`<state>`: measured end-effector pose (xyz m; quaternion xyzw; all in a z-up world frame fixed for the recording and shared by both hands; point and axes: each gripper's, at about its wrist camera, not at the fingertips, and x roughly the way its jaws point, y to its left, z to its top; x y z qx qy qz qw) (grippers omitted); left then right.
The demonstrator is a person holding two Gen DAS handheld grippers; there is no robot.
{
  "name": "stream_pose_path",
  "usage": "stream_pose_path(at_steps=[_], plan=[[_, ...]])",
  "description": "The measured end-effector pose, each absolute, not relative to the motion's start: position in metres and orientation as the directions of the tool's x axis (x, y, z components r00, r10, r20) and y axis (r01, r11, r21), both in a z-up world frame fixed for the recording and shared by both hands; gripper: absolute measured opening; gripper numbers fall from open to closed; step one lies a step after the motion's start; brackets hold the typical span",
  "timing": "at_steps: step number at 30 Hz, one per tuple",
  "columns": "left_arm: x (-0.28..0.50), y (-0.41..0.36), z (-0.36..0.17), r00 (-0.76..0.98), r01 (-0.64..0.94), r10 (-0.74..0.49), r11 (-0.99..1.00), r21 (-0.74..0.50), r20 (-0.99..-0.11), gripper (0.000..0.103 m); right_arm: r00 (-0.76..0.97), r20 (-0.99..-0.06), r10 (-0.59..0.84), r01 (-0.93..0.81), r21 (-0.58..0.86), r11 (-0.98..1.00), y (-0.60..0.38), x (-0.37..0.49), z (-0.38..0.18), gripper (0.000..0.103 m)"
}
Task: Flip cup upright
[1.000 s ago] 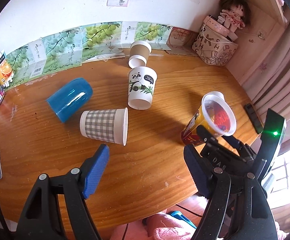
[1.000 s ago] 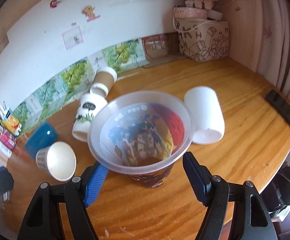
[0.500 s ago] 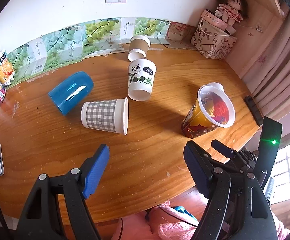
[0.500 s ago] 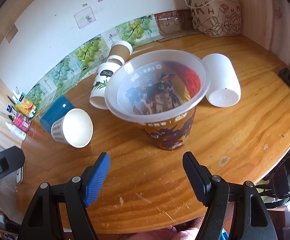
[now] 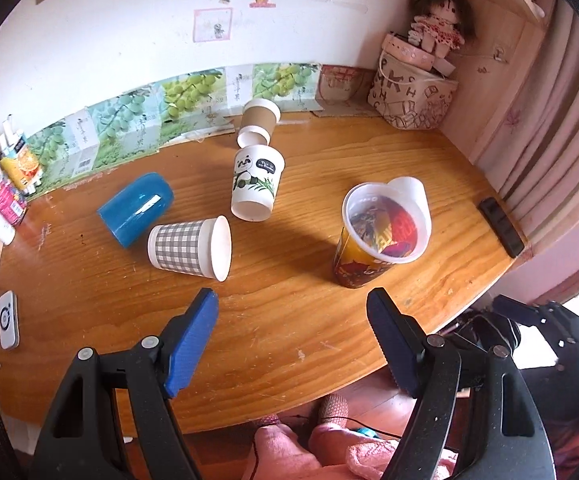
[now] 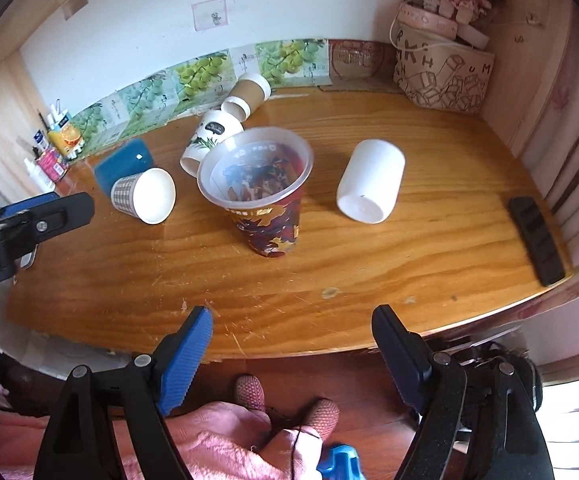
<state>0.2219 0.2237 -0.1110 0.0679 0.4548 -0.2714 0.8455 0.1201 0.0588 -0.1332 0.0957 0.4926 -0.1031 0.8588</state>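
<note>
Wooden table [image 6: 369, 264] against white wall, grape-print boxes [image 5: 177, 96] along the back edge, patterned basket [image 6: 445, 72] with doll in the corner; six cups spread over the middle. Printed plastic cup [image 6: 267, 196] upright, mouth up, centre of table, nothing touching it; looks like that flip is done. Lying on their sides: white cup [image 6: 371, 180] just right of it, blue cup [image 5: 135, 208], checked paper cup [image 5: 189, 248] near the blue one, panda cup [image 5: 255, 184], brown sleeve cup [image 5: 259, 122] at the back. Black remote [image 6: 535, 234] near right edge, small white device [image 5: 8, 320] at left edge. Right gripper [image 6: 291, 346] off the near table edge, fingers spread wide, holding nothing; left gripper [image 5: 291, 332] low over the near part of the table, likewise spread and empty. Risks, as judged: thin plastic cup easy to tip if clipped by a finger on the way to the next target; cups on their sides roll away under a one-sided push; checked cup almost against the blue one, so tight for a finger; paper walls crush if squeezed hard.
</note>
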Motion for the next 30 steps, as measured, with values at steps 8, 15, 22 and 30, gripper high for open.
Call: stream_pose_path(at_steps=[8,15,22,30], plan=[[0.178,0.223,-0.070,0.653,0.358,-0.316,0.929,-0.087,-0.688,0.088,0.605,-0.796,-0.027,0.176,0.100,0.979,0.038,0.094,-0.071,0.084],[0.135,0.221,-0.039,0.754,0.240,-0.294,0.956,-0.171,-0.588,0.097,0.709,-0.705,0.035,0.085,0.134,0.987,0.028,0.077,-0.035,0.084],[0.101,0.213,-0.014,0.857,0.181,-0.222,0.975,-0.131,-0.466,0.102,0.779,-0.626,0.030,0.048,0.107,0.993,0.019,0.060,-0.015,0.084],[0.087,0.207,-0.009,0.889,0.120,-0.167,0.984,-0.134,-0.426,0.103,0.851,-0.523,0.034,0.043,0.134,0.990,0.010,0.042,-0.003,0.103]])
